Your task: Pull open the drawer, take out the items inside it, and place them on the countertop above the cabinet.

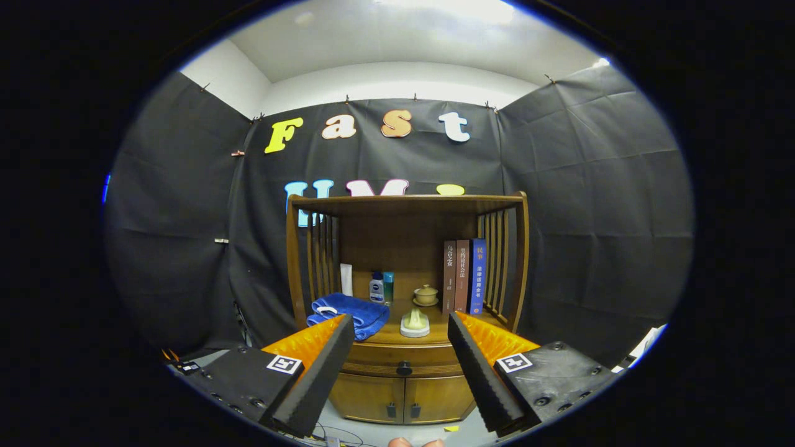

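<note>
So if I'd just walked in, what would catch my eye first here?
Probably the wooden cabinet straight ahead, its drawer shut, with the gripper held open before it. On the countertop a blue towel lies just beyond one finger, and three books stand upright at the far side.

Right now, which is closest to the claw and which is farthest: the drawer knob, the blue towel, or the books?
The claw is open, its fingers apart and touching nothing.
1. Drawer knob: on the cabinet front, seen between the fingers, nearest.
2. Blue towel: on the countertop's front edge, behind the left finger.
3. Books: standing upright farther back, against the right-hand slats, farthest.
</note>
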Available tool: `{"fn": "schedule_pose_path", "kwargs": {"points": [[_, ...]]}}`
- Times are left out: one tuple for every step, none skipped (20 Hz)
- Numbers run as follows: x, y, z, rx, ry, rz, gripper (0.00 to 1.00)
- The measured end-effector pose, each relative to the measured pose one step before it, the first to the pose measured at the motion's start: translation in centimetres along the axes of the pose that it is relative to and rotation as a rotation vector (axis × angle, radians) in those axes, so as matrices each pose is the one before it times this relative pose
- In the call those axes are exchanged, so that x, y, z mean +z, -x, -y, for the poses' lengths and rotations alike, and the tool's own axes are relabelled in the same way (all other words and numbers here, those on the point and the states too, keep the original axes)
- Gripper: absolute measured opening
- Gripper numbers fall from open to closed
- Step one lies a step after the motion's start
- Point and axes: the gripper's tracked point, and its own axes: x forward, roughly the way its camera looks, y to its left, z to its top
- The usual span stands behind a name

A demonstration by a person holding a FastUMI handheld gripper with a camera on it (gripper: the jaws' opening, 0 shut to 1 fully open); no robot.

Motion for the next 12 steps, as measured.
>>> {"fn": "schedule_pose_path", "kwargs": {"points": [[0.01, 0.01, -0.161, 0.00216, -0.00482, 0.00053, 0.98], [-0.038, 0.101, -0.101, 0.00131, -0.00602, -0.00161, 0.98], [-0.022, -0.033, 0.156, -0.00077, -0.00603, 0.0006, 0.98], [-0.053, 0.038, -0.018, 0.00162, -0.00181, 0.0, 0.98], [0.02, 0.036, -0.014, 0.00027, 0.0003, 0.0026, 0.98], [-0.012, 0.016, -0.006, 0.00165, 0.00057, 0.00128, 0.98], [-0.06, -0.085, 0.014, 0.00088, 0.00133, -0.00037, 0.98], [-0.064, 0.019, 0.034, 0.00195, 0.00073, -0.0026, 0.98], [-0.103, 0.041, -0.052, 0.0025, -0.00013, -0.00121, 0.98], [0.018, -0.029, 0.056, -0.00079, -0.00143, 0.00088, 0.98], [0.031, 0.072, 0.117, -0.00253, -0.0006, 0.00354, 0.98], [0.132, 0.046, 0.006, -0.00077, 0.00046, 0.00425, 0.98]]}}
